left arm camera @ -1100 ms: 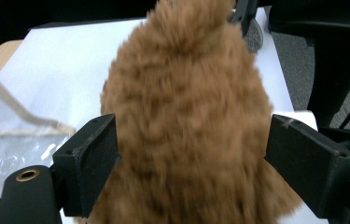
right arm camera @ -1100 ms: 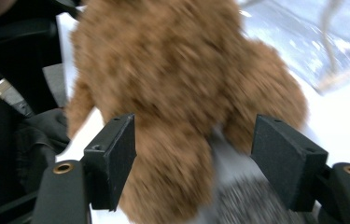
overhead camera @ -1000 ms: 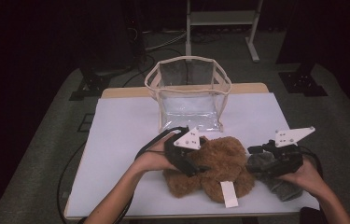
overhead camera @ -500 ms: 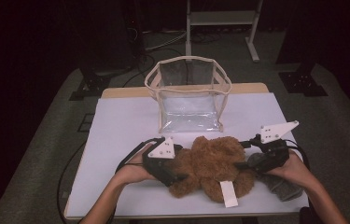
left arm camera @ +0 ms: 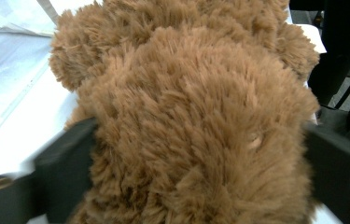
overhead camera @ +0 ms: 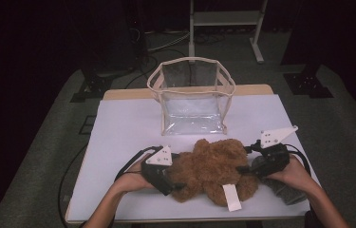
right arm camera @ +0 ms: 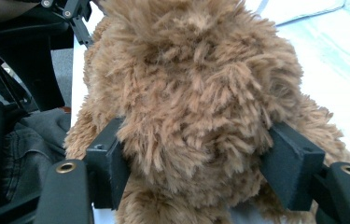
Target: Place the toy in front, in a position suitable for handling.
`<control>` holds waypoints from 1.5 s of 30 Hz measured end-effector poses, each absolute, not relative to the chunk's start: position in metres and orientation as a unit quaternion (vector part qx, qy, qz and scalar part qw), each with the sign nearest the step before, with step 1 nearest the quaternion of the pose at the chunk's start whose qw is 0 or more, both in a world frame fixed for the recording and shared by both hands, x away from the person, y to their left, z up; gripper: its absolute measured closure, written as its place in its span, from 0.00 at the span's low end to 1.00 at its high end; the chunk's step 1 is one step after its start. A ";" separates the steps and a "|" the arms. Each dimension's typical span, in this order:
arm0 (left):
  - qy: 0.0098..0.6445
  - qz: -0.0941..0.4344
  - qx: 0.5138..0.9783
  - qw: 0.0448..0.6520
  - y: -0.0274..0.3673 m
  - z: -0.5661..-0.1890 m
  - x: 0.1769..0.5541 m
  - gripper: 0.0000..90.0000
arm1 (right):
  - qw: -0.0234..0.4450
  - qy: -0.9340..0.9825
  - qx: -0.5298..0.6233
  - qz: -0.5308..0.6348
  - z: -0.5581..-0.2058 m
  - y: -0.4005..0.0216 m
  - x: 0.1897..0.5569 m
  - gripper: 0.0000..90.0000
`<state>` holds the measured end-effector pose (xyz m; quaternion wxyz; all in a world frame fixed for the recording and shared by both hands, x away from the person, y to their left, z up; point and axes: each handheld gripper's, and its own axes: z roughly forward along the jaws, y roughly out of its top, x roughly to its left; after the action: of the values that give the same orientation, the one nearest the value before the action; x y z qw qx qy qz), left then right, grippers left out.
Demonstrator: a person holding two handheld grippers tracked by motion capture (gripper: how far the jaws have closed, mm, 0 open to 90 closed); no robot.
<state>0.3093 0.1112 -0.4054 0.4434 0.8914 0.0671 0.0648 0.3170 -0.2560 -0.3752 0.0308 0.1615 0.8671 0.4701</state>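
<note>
Both hand-held grippers flank a brown teddy bear [overhead camera: 212, 170] lying near the front edge of a white-topped table [overhead camera: 118, 128]. Nearest, the left gripper [overhead camera: 178, 183] reaches in from the person's left hand [overhead camera: 130, 178]. Seen along its own jaws, brown fur bulges between them and presses against both inner faces, so it is pinching the bear's side; its jaws have just been closing. Opposite, the right gripper [overhead camera: 243, 159] comes in from the right hand [overhead camera: 292, 173]. Its two black jaws also squeeze a thick bulge of fur, and they too have just been closing. Gripping from both sides likely steadies the soft, floppy toy so it can be lifted without sagging.

A white sewn-in tag [overhead camera: 231, 197] lies at the bear's near side. A grey cloth item [overhead camera: 285, 192] sits under the right hand at the table's edge.

Farther back, well apart from the bear, a clear plastic bag [overhead camera: 192, 97] with a beige rim stands upright, its mouth open upward, probably set ready to receive the toy.
</note>
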 end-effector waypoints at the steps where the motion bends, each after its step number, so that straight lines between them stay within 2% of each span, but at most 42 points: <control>1: 0.064 0.074 0.892 0.441 0.111 -0.404 0.308 0.24 | 0.031 0.867 0.163 0.470 -0.376 -0.256 0.317 0.38; 2: 0.064 0.080 0.892 0.439 0.112 -0.402 0.307 0.33 | 0.030 0.866 0.164 0.471 -0.377 -0.256 0.317 0.39; 4: 0.060 0.084 0.893 0.438 0.112 -0.398 0.307 0.44 | 0.026 0.864 0.168 0.475 -0.377 -0.257 0.317 0.44; 6: 0.061 0.082 0.893 0.438 0.112 -0.393 0.308 0.47 | 0.025 0.862 0.168 0.478 -0.376 -0.258 0.317 0.46; 13: 0.061 0.098 0.888 0.446 0.127 -0.362 0.312 0.49 | 0.013 0.855 0.175 0.488 -0.373 -0.250 0.316 0.47; 18: 0.072 0.090 0.899 0.423 0.138 -0.373 0.313 0.46 | 0.007 0.864 0.176 0.472 -0.382 -0.233 0.317 0.46; 22: 0.087 0.081 0.888 0.445 0.149 -0.379 0.313 0.42 | -0.005 0.866 0.176 0.468 -0.392 -0.225 0.319 0.45; 32: 0.081 0.076 0.884 0.454 0.146 -0.377 0.314 0.23 | -0.010 0.862 0.180 0.474 -0.385 -0.238 0.321 0.39; 45: 0.073 0.082 0.874 0.473 0.145 -0.370 0.310 0.16 | -0.002 0.859 0.180 0.479 -0.362 -0.255 0.326 0.36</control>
<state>0.3103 0.1454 -0.3700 0.4725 0.8744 0.0732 0.0821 0.3258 -0.2546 -0.3624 -0.0022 0.1795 0.8592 0.4790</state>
